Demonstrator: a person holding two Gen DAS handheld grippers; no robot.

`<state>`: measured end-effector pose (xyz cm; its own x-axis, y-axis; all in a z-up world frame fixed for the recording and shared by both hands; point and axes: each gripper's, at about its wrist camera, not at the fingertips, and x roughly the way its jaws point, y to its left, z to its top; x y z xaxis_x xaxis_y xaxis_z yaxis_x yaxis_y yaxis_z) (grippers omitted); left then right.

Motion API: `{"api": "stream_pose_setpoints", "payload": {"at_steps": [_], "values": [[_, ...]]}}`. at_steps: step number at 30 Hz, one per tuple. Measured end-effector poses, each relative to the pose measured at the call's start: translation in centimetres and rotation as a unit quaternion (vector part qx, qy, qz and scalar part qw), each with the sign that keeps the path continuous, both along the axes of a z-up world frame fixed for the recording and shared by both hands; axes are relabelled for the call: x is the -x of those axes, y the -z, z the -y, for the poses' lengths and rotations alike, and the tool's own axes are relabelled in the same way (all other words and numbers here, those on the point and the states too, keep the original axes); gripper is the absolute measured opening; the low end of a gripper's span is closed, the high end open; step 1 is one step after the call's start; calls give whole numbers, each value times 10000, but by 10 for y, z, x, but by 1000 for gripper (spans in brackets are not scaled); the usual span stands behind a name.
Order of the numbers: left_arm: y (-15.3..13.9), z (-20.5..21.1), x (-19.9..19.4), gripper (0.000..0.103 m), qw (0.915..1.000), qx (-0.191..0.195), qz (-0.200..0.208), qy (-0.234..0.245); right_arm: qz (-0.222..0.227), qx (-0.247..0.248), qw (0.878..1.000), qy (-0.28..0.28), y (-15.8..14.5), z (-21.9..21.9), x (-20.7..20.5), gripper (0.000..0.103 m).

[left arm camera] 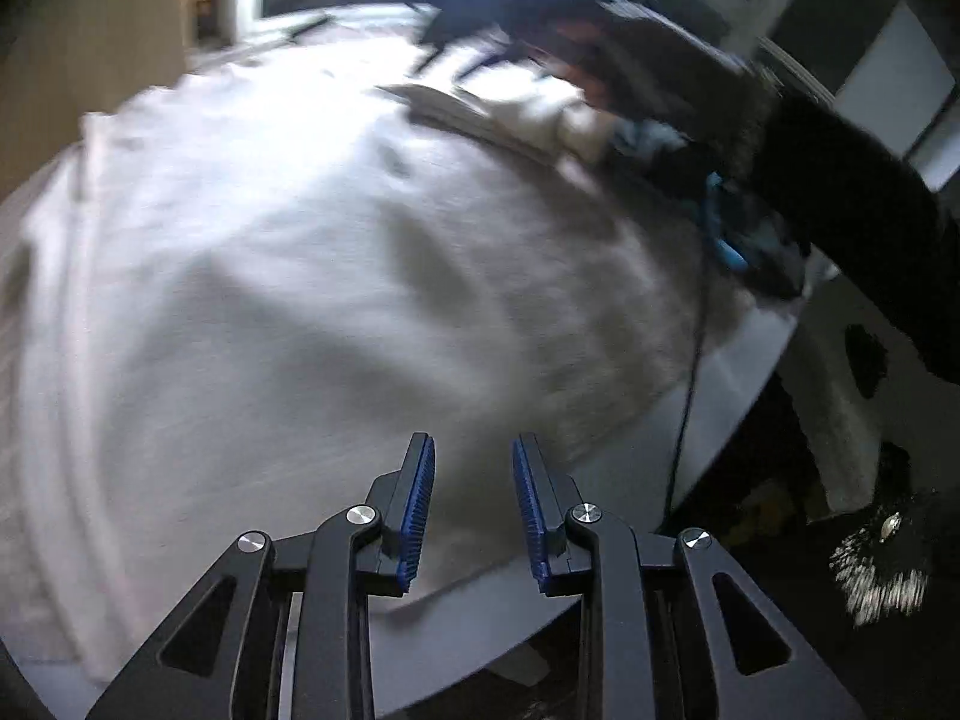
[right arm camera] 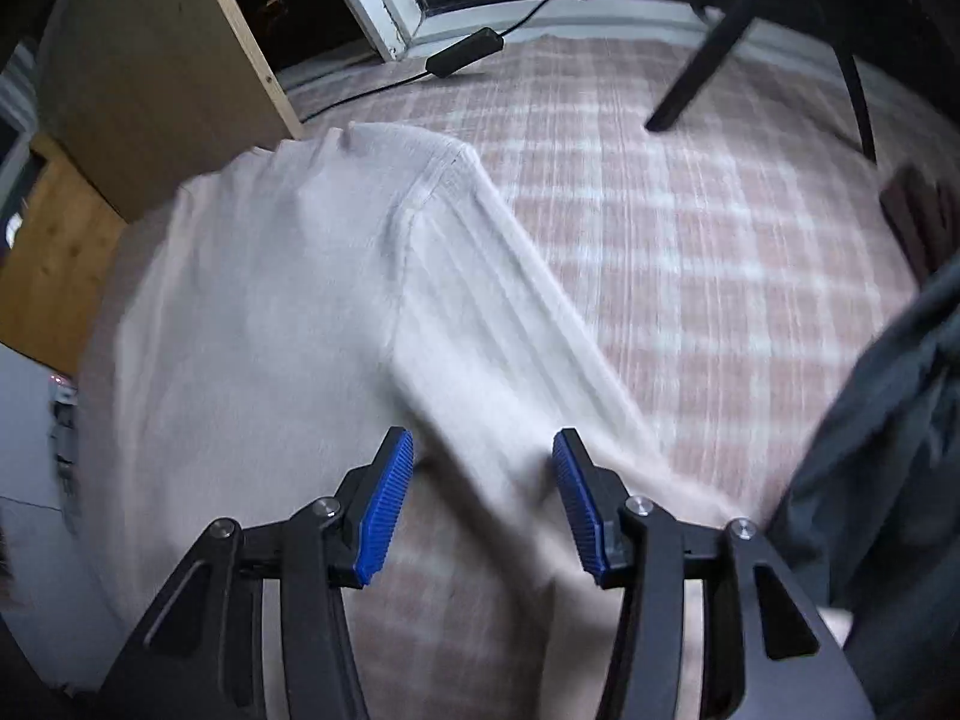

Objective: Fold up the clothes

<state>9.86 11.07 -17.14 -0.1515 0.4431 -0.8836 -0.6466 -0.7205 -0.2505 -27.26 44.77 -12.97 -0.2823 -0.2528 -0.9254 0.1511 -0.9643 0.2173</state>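
Note:
A cream ribbed sweater lies spread flat, its sleeve running down towards my right gripper. That gripper is open, its blue pads just above the lower sleeve with nothing between them. In the left wrist view the same sweater fills the middle, blurred. My left gripper is open and empty over its near hem. The right gripper, held by a dark-sleeved arm, shows at the sweater's far right edge.
A pink plaid rug lies under the sweater. A wooden cabinet stands at the back left. A black cable with a power brick lies at the back. Dark chair legs stand at the back right. A dark garment hangs at the right.

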Motion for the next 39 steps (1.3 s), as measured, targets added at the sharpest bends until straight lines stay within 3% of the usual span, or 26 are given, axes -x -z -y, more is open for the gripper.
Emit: {"api": "stream_pose_setpoints", "payload": {"at_steps": [6, 8, 9, 10, 11, 12, 16, 19, 22, 25, 27, 28, 29, 30, 31, 32, 35, 39], "values": [[26, -51, -9, 31, 9980, 582, -124, 209, -190, -184, 9989, -386, -7, 15, 8, 51], [35, -55, -5, 20, 9968, 774, -139, 160, -298, -233, 9980, -511, -12, 18, 8, 50], [35, -51, -2, 10, 9975, 701, -89, 88, -352, -257, 9974, -573, -15, 19, 9, 41], [35, -47, 2, 8, 9980, 626, -34, 18, -406, -282, 9968, -636, -18, 21, 9, 31], [33, -42, 5, 7, 9987, 492, 102, -38, -461, -306, 9960, -698, -20, 23, 9, 10], [26, -32, 9, 7, 9993, 268, 240, -134, -515, -331, 9952, -760, -23, 24, 10, 7], [-25, -6, 8, 7, 9989, -358, 157, -268, -731, -428, 9913, -1008, -34, 30, 11, 4], [-52, -3, 8, 7, 9973, -719, 58, -137, -872, -899, 9857, -1123, -40, 34, 3, 4], [-27, -20, 12, 7, 9977, -615, 269, 94, -898, -1517, 9769, -1205, -29, 41, -5, 4], [21, -34, 15, 9, 9979, 2, 614, 214, -721, -1766, 9728, -1312, -11, 48, -15, 8], [31, -19, 13, 10, 9956, 239, 904, 41, -718, -1841, 9712, -1331, -9, 49, -23, 24], [20, -3, 10, 16, 9962, 154, 857, -74, -782, -1887, 9699, -1324, -12, 47, -29, 29], [9, 13, 8, 19, 9965, 68, 810, -189, -911, -1921, 9686, -1287, -18, 42, -36, 42], [-2, 29, 5, 31, 9967, -9, 755, -307, -1031, -1877, 9698, -1169, -28, 34, -47, 52], [-14, 49, 2, 42, 9973, 65, 554, -471, -1119, -1749, 9732, -992, -39, 23, -60, 53], [-21, 65, 0, 44, 9971, 161, 411, -616, -1153, -1568, 9773, -840, -48, 14, -73, 54], [-37, 136, 3, 44, 9899, 435, 253, -1329, -967, -808, 9906, -523, -62, -4, -125, 54], [-13, 195, 21, 45, 9747, 785, 286, -2072, -424, 138, 9985, -323, -49, 9, -211, 54]]}}
